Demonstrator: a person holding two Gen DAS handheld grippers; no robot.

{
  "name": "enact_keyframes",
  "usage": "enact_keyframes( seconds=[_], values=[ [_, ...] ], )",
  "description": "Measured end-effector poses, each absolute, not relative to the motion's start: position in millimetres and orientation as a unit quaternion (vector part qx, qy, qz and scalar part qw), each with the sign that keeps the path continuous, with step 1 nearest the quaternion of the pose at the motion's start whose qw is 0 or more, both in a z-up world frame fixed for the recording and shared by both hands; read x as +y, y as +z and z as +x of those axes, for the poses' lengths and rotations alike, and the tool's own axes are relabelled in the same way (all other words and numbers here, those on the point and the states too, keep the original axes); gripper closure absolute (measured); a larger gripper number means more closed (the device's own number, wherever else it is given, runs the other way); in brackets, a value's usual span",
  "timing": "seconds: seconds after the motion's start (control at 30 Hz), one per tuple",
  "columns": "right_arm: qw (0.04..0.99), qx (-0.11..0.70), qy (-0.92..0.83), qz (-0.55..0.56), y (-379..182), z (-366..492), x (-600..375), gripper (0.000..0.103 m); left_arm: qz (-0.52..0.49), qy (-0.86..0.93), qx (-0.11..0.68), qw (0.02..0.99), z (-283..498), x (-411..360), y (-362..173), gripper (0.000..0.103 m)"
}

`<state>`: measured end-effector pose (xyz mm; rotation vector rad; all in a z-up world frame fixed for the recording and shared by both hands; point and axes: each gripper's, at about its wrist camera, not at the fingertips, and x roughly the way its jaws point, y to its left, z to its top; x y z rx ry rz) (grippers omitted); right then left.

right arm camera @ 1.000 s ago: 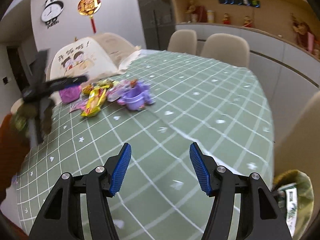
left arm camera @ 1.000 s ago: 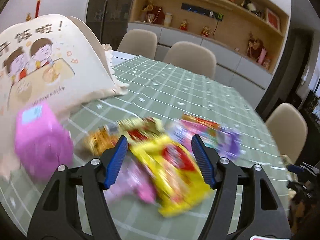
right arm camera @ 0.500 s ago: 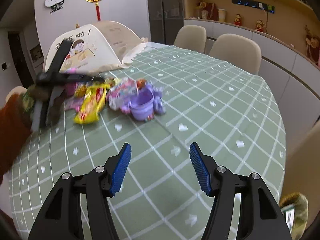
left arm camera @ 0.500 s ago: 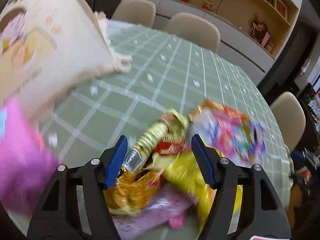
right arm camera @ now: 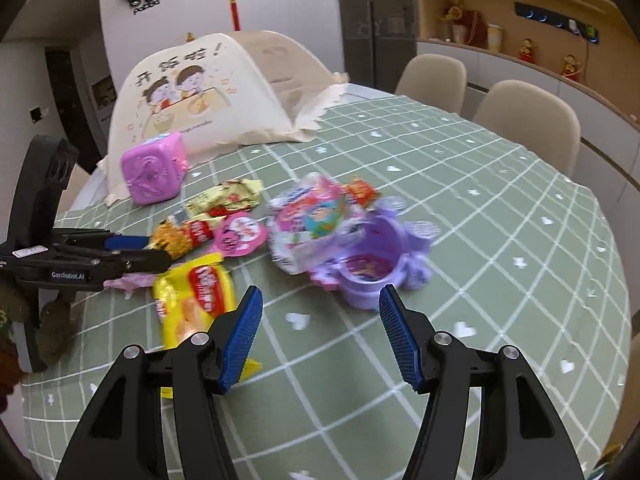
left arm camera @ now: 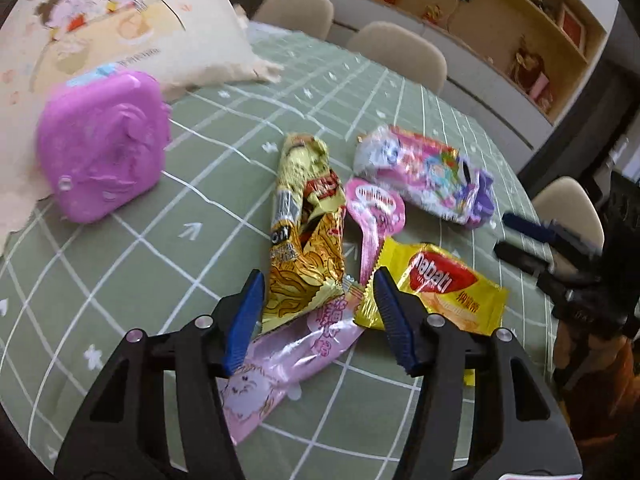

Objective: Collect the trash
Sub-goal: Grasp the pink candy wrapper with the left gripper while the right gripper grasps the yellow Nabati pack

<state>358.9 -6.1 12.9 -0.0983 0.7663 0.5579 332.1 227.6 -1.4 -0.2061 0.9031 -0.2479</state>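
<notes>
A heap of wrappers lies on the green checked tablecloth (left arm camera: pixel 224 168). My left gripper (left arm camera: pixel 318 316) is open, low over the near end of a gold noodle wrapper (left arm camera: pixel 306 240) and a pale pink wrapper (left arm camera: pixel 280 364). Beside them lie a yellow wafer packet (left arm camera: pixel 436 292), a pink round lid (left arm camera: pixel 374 208) and a pink-and-white bag (left arm camera: pixel 424 172). My right gripper (right arm camera: pixel 320 332) is open and empty, just short of a purple plastic cup (right arm camera: pixel 370 268) and the yellow packet (right arm camera: pixel 192 300). The left gripper shows in the right wrist view (right arm camera: pixel 132 252).
A pink plastic box (left arm camera: pixel 100 144) stands at the left by a cream mesh food cover (right arm camera: pixel 200 92). Beige chairs (right arm camera: pixel 528 128) ring the far side of the table. Shelves and a counter (right arm camera: pixel 560 60) line the back wall.
My left gripper has dropped closer to the wrappers and now straddles the gold and pink ones. My right gripper has moved forward toward the purple cup. Both stay open.
</notes>
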Motion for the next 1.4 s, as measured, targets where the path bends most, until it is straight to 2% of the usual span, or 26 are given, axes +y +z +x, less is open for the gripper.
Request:
enact_keyframes(
  seconds=[0.17, 0.3, 0.37, 0.4, 0.53, 0.97, 1.07, 1.17, 1.2, 1.27, 1.33, 1.4],
  values=[
    [0.864, 0.388, 0.315, -0.061, 4, 346, 20, 0.045, -0.118, -0.078, 0.402, 0.905, 322, 239, 12, 0.048],
    [0.848, 0.399, 0.330, -0.115, -6, 336, 44, 0.047, -0.125, -0.093, 0.412, 0.898, 316, 251, 11, 0.046],
    [0.850, 0.394, 0.322, -0.136, -8, 332, 48, 0.072, -0.112, -0.101, 0.417, 0.896, 309, 252, 9, 0.046],
    [0.848, 0.399, 0.319, -0.142, -9, 332, 49, 0.079, -0.109, -0.103, 0.420, 0.895, 306, 253, 7, 0.046],
    [0.854, 0.404, 0.306, -0.118, -7, 329, 32, 0.084, -0.083, -0.113, 0.432, 0.891, 294, 248, 0, 0.046],
    [0.878, 0.407, 0.236, -0.092, -6, 299, -37, 0.084, -0.038, -0.141, 0.454, 0.879, 283, 198, -13, 0.046],
    [0.880, 0.401, 0.240, -0.087, -5, 293, -44, 0.084, -0.030, -0.109, 0.453, 0.884, 292, 195, -13, 0.054],
    [0.882, 0.391, 0.249, -0.083, -1, 288, -44, 0.083, -0.023, -0.084, 0.452, 0.888, 299, 194, -14, 0.070],
    [0.882, 0.391, 0.252, -0.074, 0, 289, -46, 0.081, -0.021, -0.081, 0.452, 0.888, 299, 194, -14, 0.073],
    [0.882, 0.390, 0.260, -0.057, 1, 289, -48, 0.071, -0.019, -0.083, 0.451, 0.888, 300, 194, -14, 0.076],
    [0.880, 0.390, 0.269, -0.042, 3, 290, -51, 0.052, -0.017, -0.086, 0.447, 0.890, 298, 192, -13, 0.081],
    [0.877, 0.392, 0.277, -0.033, 3, 292, -50, 0.051, -0.022, -0.090, 0.447, 0.890, 296, 191, -12, 0.082]
  ],
)
